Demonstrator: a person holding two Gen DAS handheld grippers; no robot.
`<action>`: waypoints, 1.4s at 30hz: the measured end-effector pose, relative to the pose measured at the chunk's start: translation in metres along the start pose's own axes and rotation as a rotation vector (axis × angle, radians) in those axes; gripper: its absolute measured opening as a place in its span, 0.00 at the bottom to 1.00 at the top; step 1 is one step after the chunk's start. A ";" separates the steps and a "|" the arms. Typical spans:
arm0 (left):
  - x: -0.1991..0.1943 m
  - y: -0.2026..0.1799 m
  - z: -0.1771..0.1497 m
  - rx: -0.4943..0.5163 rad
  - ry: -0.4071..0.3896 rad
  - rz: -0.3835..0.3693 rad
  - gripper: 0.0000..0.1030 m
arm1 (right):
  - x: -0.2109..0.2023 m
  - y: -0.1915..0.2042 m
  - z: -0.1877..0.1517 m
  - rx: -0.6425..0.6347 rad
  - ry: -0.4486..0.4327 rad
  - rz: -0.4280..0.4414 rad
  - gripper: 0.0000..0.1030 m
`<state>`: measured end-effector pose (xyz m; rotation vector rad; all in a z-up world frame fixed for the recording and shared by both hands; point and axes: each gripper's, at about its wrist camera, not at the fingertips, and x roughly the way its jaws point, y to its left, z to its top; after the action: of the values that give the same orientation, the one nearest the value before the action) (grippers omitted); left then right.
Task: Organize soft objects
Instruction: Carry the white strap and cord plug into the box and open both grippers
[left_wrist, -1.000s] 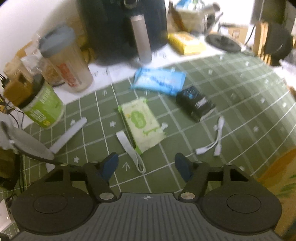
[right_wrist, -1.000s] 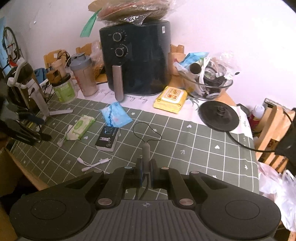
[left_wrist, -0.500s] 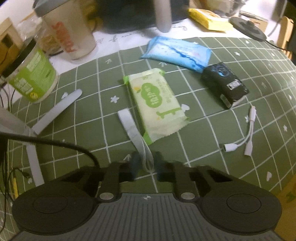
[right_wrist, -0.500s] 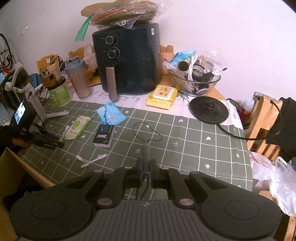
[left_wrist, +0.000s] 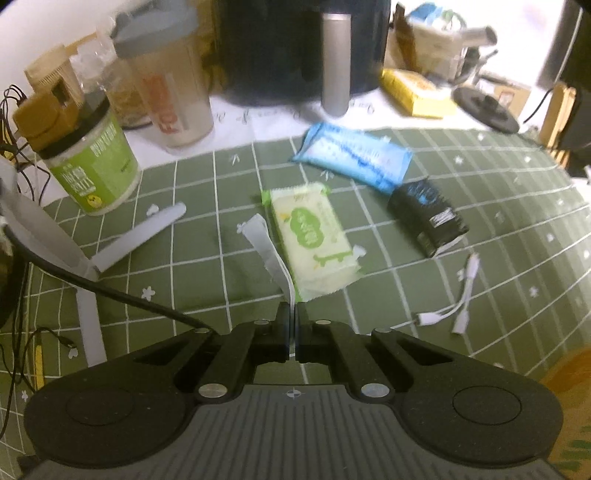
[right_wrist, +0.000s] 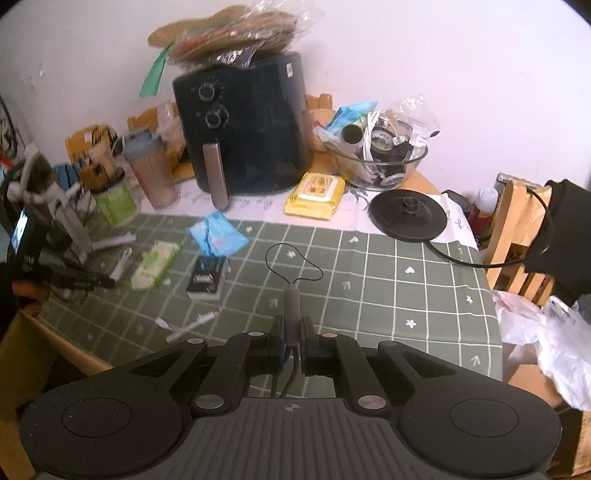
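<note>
My left gripper (left_wrist: 293, 314) is shut on one end of a white fabric strap (left_wrist: 267, 251); the rest trails onto the green checked tablecloth (left_wrist: 184, 266) beside a green wet-wipe pack (left_wrist: 312, 236). A blue wipe pack (left_wrist: 352, 157) and a black box (left_wrist: 428, 218) lie further right. My right gripper (right_wrist: 291, 328) is shut on a grey cord piece (right_wrist: 291, 306) with a thin black loop (right_wrist: 293, 266), held above the tablecloth. The left gripper also shows at the far left of the right wrist view (right_wrist: 74, 278).
A black air fryer (right_wrist: 240, 125), shaker bottle (left_wrist: 166, 85), green jar (left_wrist: 88, 162) and yellow wipe pack (right_wrist: 316, 192) stand at the back. A white adapter cable (left_wrist: 454, 302), white stand (left_wrist: 88, 266), kettle base (right_wrist: 408, 214) and glass bowl (right_wrist: 380, 162) are around.
My left gripper came down over the white strap, shut on its near end and lifted it. My right gripper stayed shut on the cord and rose slightly.
</note>
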<state>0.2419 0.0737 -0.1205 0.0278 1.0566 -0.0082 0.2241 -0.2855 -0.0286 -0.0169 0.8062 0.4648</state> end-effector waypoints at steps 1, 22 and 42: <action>-0.005 0.000 0.000 0.001 -0.010 -0.003 0.03 | -0.003 0.000 0.002 0.014 -0.010 0.011 0.10; -0.128 -0.019 -0.011 -0.006 -0.210 -0.095 0.03 | -0.067 0.034 0.027 0.036 -0.099 0.161 0.10; -0.206 -0.055 -0.063 0.027 -0.266 -0.214 0.03 | -0.107 0.067 0.008 0.008 -0.043 0.252 0.10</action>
<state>0.0849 0.0188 0.0267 -0.0610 0.7899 -0.2145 0.1384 -0.2655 0.0626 0.1032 0.7708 0.6978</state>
